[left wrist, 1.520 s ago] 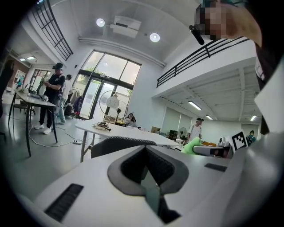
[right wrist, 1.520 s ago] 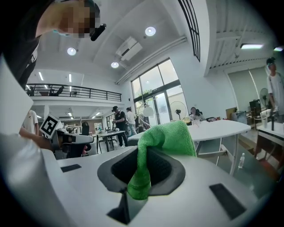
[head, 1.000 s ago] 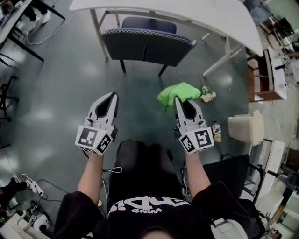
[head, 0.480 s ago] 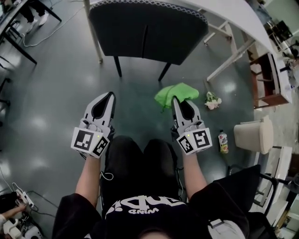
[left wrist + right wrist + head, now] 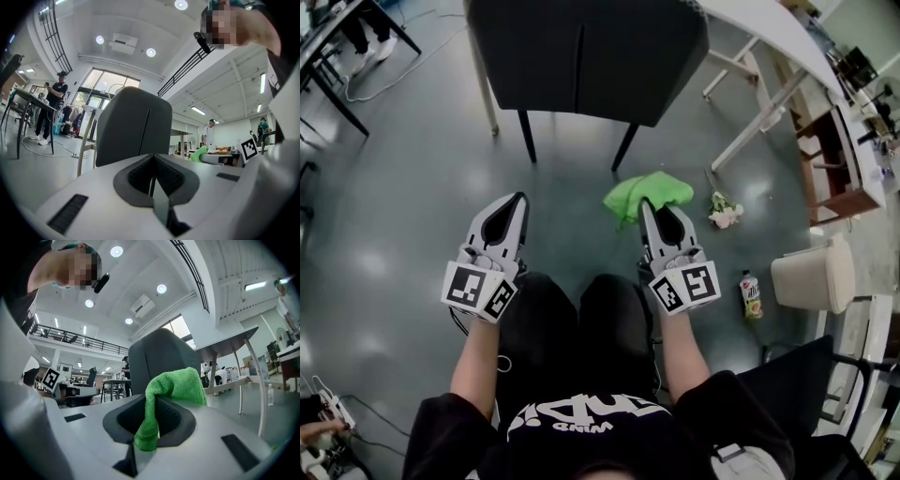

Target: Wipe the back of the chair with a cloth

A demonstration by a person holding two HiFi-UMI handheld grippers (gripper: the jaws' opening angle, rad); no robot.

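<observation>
In the head view, the white lettering on the person's black shirt [image 5: 591, 422] is upside down and illegible, and the label on a small bottle [image 5: 751, 293] on the floor is too small to read. The dark chair [image 5: 586, 56] stands ahead, apart from both tools, with a white bench [image 5: 764, 23] to its right. The left hand-held gripper [image 5: 516, 202] and the right hand-held gripper [image 5: 654, 208] point toward the chair. The green cloth [image 5: 647, 194] bunches at the right one's tip. A pale flower-like bundle [image 5: 725, 211] and a white bin [image 5: 811, 275] lie off to the right. In the left gripper view, the left hand-held gripper [image 5: 151, 164] is clenched on nothing and the chair [image 5: 133, 124] fills the view ahead. In the right gripper view, the right hand-held gripper [image 5: 150, 420] pinches the cloth [image 5: 176, 385], whose fold partly covers the chair [image 5: 159, 357].
</observation>
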